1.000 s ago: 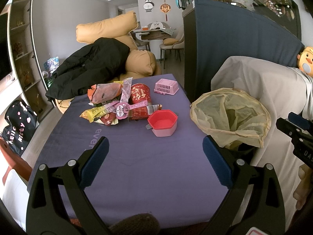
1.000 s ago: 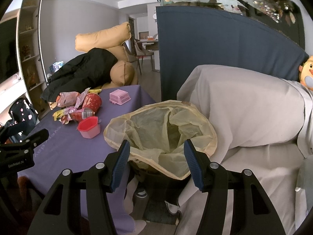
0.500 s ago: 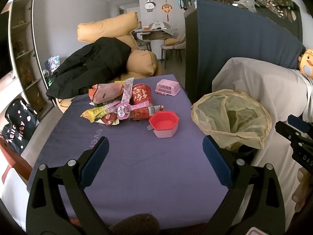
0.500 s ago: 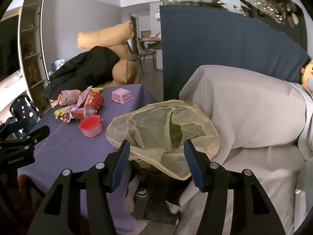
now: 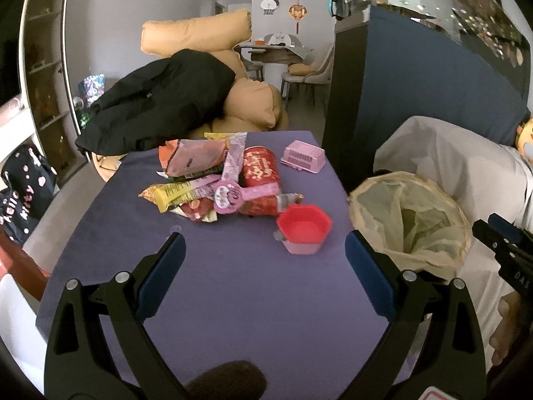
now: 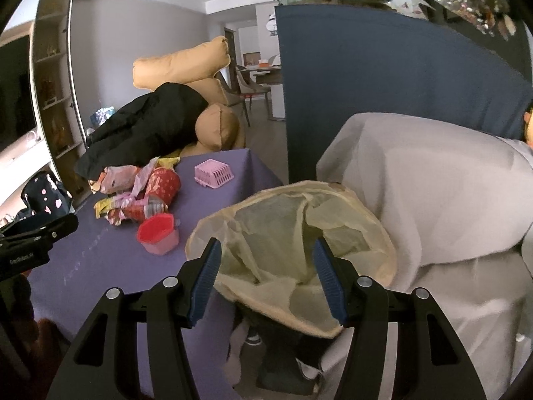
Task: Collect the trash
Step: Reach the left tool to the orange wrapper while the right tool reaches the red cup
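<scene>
Ahead of the wide-open, empty left claw (image 5: 263, 253), the heap of crumpled foil snack wrappers (image 5: 213, 183) lies mid purple surface (image 5: 233, 293), long axis crosswise, while the equally wide, empty right claw (image 6: 266, 266) faces the yellow-lined bin (image 6: 293, 230) instead, farther off.

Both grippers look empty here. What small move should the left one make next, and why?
Probably ease the left gripper forward toward the wrapper pile: its jaws stand open and empty, the wrappers lie untouched ahead on the purple table, and the lined bin waits open beside it.
</scene>
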A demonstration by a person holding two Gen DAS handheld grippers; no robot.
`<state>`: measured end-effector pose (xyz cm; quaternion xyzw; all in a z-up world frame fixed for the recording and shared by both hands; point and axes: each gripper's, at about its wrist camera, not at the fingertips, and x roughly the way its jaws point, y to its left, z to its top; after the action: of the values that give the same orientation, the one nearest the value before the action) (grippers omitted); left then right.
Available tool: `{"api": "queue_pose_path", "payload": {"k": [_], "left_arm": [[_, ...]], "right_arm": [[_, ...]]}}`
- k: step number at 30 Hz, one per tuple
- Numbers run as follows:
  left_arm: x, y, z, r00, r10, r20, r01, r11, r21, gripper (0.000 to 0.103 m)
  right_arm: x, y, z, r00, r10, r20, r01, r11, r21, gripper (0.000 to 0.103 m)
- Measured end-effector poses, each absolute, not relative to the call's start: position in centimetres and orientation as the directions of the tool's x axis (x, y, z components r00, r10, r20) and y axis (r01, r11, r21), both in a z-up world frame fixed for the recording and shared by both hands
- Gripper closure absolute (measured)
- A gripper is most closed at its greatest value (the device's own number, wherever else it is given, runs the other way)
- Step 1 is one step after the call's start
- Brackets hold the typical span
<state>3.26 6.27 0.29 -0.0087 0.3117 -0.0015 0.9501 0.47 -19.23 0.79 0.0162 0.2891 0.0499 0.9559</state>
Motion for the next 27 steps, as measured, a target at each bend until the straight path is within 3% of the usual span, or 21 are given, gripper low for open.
{"api": "queue_pose_path", "payload": {"k": [8, 16, 21, 27], "left_arm": [[8.6, 13.6, -1.3, 0.806, -0.016, -0.591, -0.014, 0.999, -0.046, 0.011], [12.6, 21.1, -1.5, 0.815, -0.131, -0.565, 0.033, 0.983, -0.18, 0.009], [16.9, 24.0, -1.4, 0.807, -0.11, -0.58, 0.005, 0.984, -0.18, 0.009], [23.4, 27.8, -2.5, 0.757, -0.202, -0.622, -0.015, 0.945, -0.325, 0.009]], "right_arm": [[6.0, -14.9, 0.7, 0.801, 0.128, -0.585, -0.138, 0.99, 0.028, 0.049], [11.1, -10.7, -0.5, 0.766, 0.16, -0.622, -0.181, 0.983, 0.03, 0.049], [14.4, -8.7, -1.1, 0.753, 0.166, -0.637, -0.175, 0.983, 0.049, 0.049], [16.9, -6.3, -2.0, 0.72, 0.175, -0.671, -0.202, 0.979, 0.038, 0.049]]}}
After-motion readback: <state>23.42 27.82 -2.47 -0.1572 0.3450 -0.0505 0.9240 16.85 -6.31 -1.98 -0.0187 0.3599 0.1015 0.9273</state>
